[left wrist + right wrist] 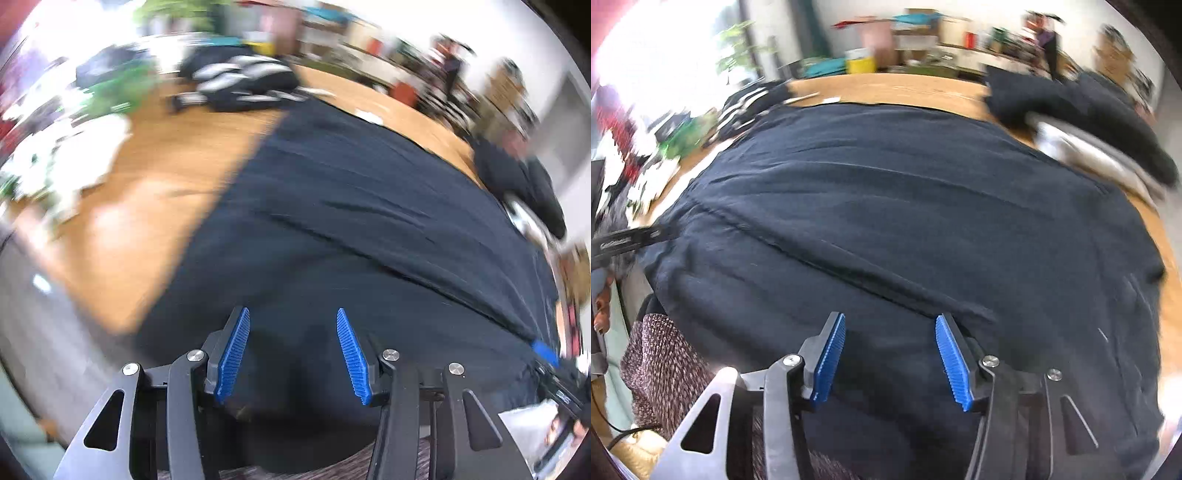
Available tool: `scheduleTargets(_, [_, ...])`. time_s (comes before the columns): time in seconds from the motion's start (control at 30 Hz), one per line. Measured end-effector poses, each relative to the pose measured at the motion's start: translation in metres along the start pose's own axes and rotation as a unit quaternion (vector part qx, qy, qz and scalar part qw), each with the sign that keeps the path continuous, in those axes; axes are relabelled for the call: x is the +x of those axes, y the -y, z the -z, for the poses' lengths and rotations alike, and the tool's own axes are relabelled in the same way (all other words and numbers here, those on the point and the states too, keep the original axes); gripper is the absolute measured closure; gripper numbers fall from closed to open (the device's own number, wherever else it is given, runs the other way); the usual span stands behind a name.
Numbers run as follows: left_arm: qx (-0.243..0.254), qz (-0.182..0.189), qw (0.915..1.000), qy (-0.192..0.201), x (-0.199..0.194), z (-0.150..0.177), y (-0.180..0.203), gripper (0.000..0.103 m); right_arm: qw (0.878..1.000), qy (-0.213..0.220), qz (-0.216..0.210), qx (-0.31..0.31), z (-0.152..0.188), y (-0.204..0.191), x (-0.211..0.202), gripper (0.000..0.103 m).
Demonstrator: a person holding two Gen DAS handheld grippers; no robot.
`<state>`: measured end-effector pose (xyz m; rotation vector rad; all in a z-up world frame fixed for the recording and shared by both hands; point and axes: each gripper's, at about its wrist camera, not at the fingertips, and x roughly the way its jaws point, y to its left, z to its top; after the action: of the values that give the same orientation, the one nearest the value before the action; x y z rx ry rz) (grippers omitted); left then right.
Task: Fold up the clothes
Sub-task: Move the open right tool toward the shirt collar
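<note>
**Both grippers spread above a dark garment on the table**

A large dark navy garment lies spread across the wooden table, covering most of its middle and reaching to the near edge. A long seam or fold runs slantwise across the cloth, with smaller wrinkles on either side.

The left gripper points down at the near part of the garment. Its jaws are spread, with only cloth showing in the gap behind them; the blue pads pinch nothing. The right gripper stands the same way, spread and empty, over the garment near the table's near edge, just below the seam.

In the right wrist view the other gripper's dark arm reaches in from the left edge, at the garment's left side. A speckled knit fabric shows at the lower left, by the near edge.

Toward the table's far left corner lies a black-and-white heap; at the far right is another dark pile. Both views are blurred.
</note>
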<state>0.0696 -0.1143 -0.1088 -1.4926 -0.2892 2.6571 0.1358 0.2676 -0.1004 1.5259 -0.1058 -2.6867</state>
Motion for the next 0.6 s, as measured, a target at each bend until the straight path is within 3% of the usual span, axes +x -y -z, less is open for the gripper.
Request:
scheduleTargets(0.03, [-0.02,-0.002,0.9998,0.007,-0.007,0.003,-0.014,0.051,1.0,0.002,-0.004,0.022,0.008,0.015,-0.009,0.053])
scheduleTargets(0.07, [-0.04,-0.005,0.9991,0.013,-0.014,0.006,-0.028,0.051,0.999,0.002,0.016,0.044,0.017,0.029,-0.019,0.043])
scheduleTargets(0.13, [-0.078,0.002,0.9967,0.022,-0.024,0.014,-0.047,0.049,0.994,0.003,0.059,0.088,0.034,0.057,-0.038,0.036])
scheduleTargets(0.23, [-0.12,0.025,0.9921,0.025,-0.03,0.022,-0.06,0.048,0.984,0.024,0.079,0.158,0.058,0.094,-0.067,0.04])
scheduleTargets(0.33, [-0.11,0.045,0.9927,0.02,-0.02,0.017,-0.044,0.048,0.975,0.049,0.076,0.204,0.076,0.116,-0.089,0.042])
scheduleTargets(0.43, [-0.082,0.056,0.995,0.012,-0.009,0.009,-0.017,0.048,0.98,0.058,0.06,0.182,0.08,0.11,-0.092,0.042])
scheduleTargets(0.6, [-0.043,0.034,0.9984,0.013,-0.013,-0.008,0.006,0.048,0.981,0.006,0.112,0.158,0.07,0.11,-0.053,0.044])
